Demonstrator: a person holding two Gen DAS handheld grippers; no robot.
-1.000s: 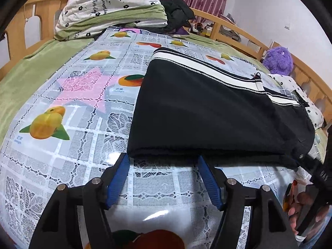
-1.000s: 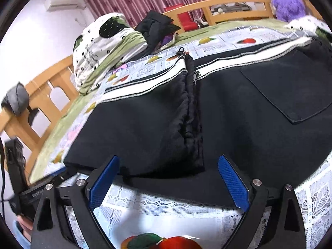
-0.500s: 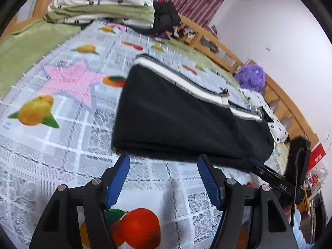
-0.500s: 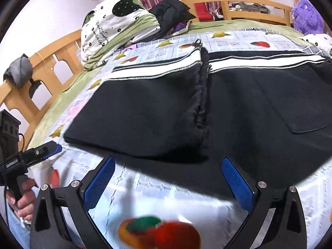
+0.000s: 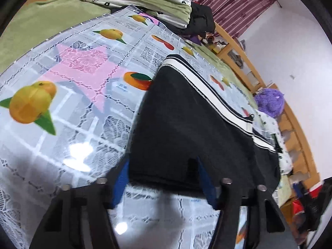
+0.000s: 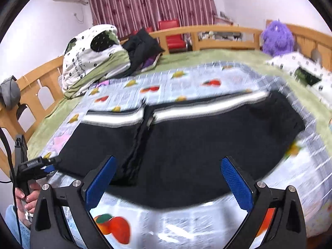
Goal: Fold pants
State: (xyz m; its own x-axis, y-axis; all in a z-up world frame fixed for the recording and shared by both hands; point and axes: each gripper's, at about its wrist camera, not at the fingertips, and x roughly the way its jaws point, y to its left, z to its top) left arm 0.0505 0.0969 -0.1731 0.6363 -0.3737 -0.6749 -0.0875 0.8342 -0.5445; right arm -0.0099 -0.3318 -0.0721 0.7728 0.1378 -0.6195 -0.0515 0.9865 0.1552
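Black pants lie on the bed, left gripper jaws closing around their near edge, right gripper jaws open, writing too blurry to read.

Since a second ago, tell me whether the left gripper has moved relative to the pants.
Yes. The left gripper has gone forward onto the near edge of the black pants; its jaws have just been closing, with the fabric edge now between them.

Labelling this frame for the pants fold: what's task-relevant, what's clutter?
Job:
- black pants
- left gripper, closing over the pants' near edge
- right gripper, open, holding nothing
- tablecloth under the pants

Clutter:
- purple plush
- folded bedding
- black clothes pile
- red chairs
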